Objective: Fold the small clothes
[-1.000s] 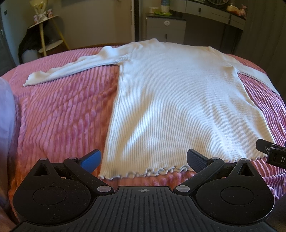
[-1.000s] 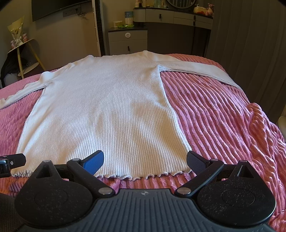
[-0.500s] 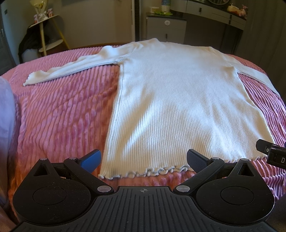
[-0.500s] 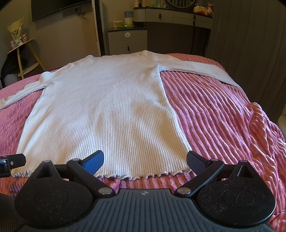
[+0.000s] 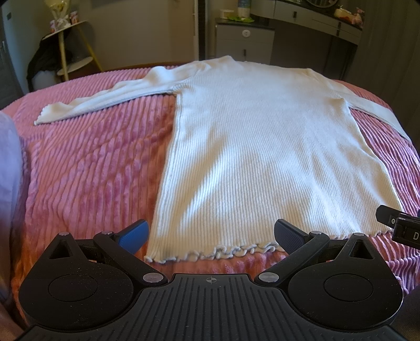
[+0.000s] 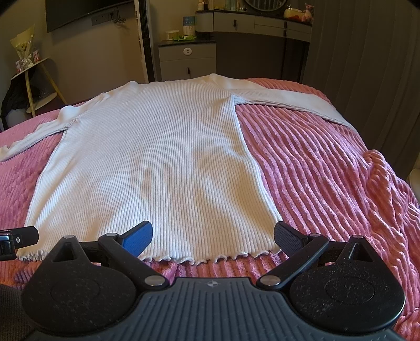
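Observation:
A white ribbed long-sleeved top point(image 5: 257, 147) lies flat on a pink ribbed bedspread point(image 5: 86, 173), sleeves spread out, frilled hem nearest me. It also shows in the right wrist view point(image 6: 157, 168). My left gripper point(image 5: 210, 234) is open and empty, just short of the hem's left part. My right gripper point(image 6: 212, 236) is open and empty, just short of the hem's right part. The tip of the right gripper shows at the right edge of the left wrist view point(image 5: 399, 225); the left gripper's tip shows in the right wrist view point(image 6: 18, 238).
The bedspread point(image 6: 328, 178) drops off at the right edge of the bed. Beyond the bed stand a grey bedside cabinet point(image 6: 187, 59), a dressing table point(image 6: 252, 23) and a small shelf stand point(image 5: 71, 44). A lilac cloth point(image 5: 8, 162) lies at the far left.

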{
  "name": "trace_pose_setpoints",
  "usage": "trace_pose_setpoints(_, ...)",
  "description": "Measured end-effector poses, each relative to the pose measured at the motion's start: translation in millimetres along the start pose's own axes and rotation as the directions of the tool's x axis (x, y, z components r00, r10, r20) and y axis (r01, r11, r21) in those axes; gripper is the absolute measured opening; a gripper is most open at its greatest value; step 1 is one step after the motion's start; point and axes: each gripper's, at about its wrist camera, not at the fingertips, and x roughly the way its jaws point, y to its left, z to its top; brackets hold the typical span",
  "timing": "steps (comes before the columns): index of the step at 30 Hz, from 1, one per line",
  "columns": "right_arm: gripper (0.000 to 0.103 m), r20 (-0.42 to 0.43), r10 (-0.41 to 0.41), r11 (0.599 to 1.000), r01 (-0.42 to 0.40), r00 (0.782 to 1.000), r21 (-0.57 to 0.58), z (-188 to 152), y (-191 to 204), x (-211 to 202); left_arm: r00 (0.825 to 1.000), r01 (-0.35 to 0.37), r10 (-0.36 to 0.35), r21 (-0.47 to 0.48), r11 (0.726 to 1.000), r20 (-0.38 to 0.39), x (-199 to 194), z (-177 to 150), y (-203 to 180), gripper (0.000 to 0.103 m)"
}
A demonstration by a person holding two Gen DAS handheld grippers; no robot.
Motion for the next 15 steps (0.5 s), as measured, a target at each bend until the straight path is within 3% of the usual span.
trace_pose_setpoints(15,0.099,-0.002,0.003,1.000,-0.003,1.000,0.004,0.0,1.0,-0.4,1.000,0.002,-0.002,-0.003,1.000,-0.003,0.2,-0.7,0.8,0.103)
